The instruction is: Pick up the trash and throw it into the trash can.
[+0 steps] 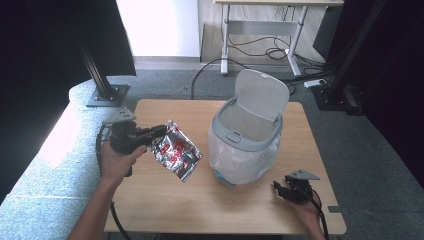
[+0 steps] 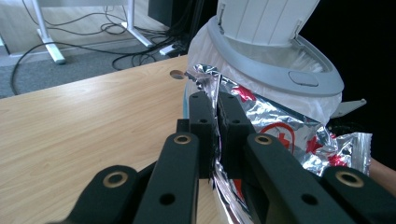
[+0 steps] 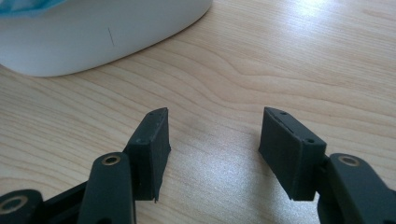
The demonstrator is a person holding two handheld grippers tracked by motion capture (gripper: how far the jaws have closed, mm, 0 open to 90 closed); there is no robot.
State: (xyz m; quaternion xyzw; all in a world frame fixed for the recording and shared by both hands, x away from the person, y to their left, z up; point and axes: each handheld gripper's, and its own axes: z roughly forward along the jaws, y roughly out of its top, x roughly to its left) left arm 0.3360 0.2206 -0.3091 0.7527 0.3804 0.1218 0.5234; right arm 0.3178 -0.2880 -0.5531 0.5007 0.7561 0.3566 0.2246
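L gripper clamps foil packet beside bin; R gripper jaws apart, nothing between.

The high view looks forward and down over the whole counter. Each tool camera sits low and close. The high and left tool views share the bin.

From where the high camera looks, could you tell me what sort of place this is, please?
Probably a lab or office room set up for recording: a small wooden table on grey carpet, black frame posts on floor plates, and a height-adjustable desk with loose cables behind.
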